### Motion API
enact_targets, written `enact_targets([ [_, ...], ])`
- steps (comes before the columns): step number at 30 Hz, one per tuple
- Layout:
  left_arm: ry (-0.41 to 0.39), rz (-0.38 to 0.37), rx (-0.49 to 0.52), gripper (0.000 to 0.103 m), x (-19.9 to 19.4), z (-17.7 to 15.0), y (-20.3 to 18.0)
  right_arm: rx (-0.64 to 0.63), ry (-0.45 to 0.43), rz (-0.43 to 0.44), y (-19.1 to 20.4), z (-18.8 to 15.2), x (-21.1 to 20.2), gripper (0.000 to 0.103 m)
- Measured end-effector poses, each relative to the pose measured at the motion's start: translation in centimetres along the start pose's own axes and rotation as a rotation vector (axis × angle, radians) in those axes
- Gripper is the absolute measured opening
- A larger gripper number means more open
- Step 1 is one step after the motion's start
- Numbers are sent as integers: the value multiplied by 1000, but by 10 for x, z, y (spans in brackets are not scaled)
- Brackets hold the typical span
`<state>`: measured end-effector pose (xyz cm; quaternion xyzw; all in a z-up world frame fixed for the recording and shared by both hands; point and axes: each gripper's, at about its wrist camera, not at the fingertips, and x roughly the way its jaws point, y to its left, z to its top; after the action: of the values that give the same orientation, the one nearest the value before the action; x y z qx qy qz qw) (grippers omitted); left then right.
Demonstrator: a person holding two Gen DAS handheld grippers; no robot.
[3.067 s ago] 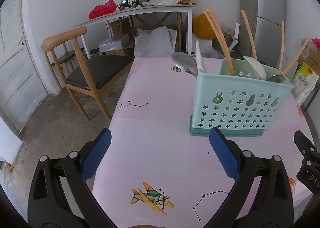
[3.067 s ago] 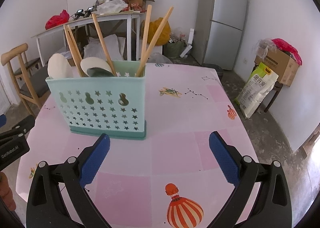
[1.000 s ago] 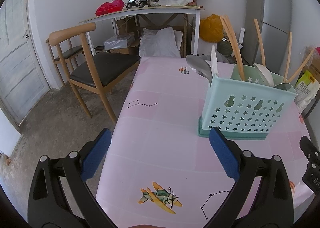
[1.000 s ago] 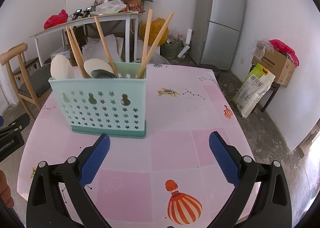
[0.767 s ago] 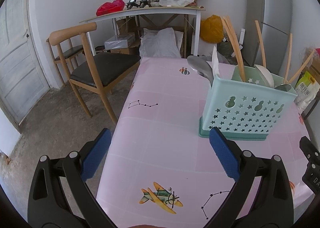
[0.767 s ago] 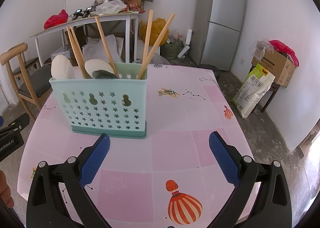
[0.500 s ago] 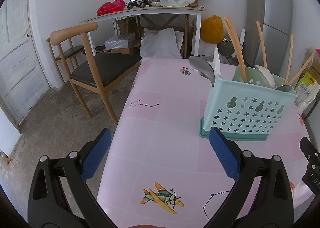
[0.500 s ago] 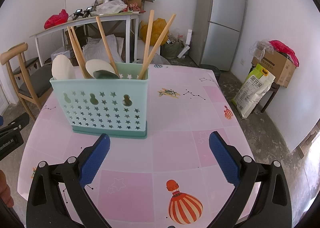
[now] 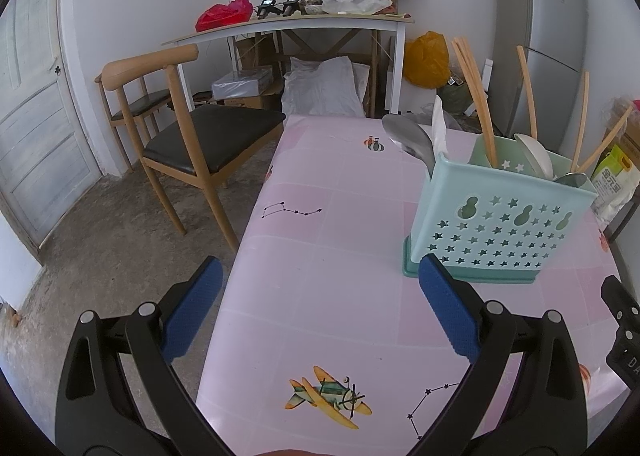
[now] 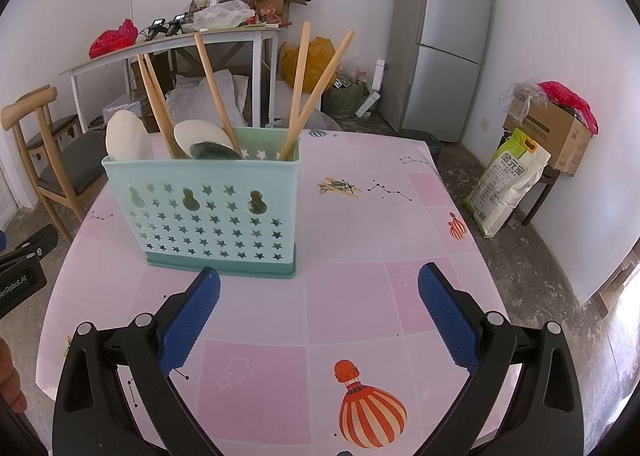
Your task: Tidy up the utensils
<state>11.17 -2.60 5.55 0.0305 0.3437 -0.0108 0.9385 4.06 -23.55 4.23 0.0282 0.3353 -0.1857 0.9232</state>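
Note:
A teal utensil holder (image 10: 204, 215) with star cut-outs stands upright on the pink table (image 10: 352, 240). Wooden chopsticks (image 10: 308, 91), white spoons (image 10: 126, 135) and a metal spoon (image 10: 214, 149) stick up out of it. In the left wrist view the same utensil holder (image 9: 500, 223) sits at the right, a metal spoon (image 9: 408, 141) leaning out of its left end. My left gripper (image 9: 320, 312) hangs open and empty above the table's near left edge. My right gripper (image 10: 318, 310) is open and empty, just in front of the holder.
A wooden chair (image 9: 188, 127) stands left of the table. Behind are a cluttered white desk (image 9: 304, 23), a grey fridge (image 10: 444, 39), a rice bag (image 10: 508, 183) and a cardboard box (image 10: 556, 131) on the right. A person's hand (image 10: 10, 384) shows at lower left.
Both grippers have drawn back slightly from the holder and risen a little; the holder and its utensils have not moved. Both stayed open.

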Motion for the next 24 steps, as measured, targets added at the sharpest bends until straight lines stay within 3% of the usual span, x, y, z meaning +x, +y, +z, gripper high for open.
enact_targets([
  [24, 8, -2, -18, 95, 2, -1, 0, 0, 0, 0, 2, 1, -1, 96],
])
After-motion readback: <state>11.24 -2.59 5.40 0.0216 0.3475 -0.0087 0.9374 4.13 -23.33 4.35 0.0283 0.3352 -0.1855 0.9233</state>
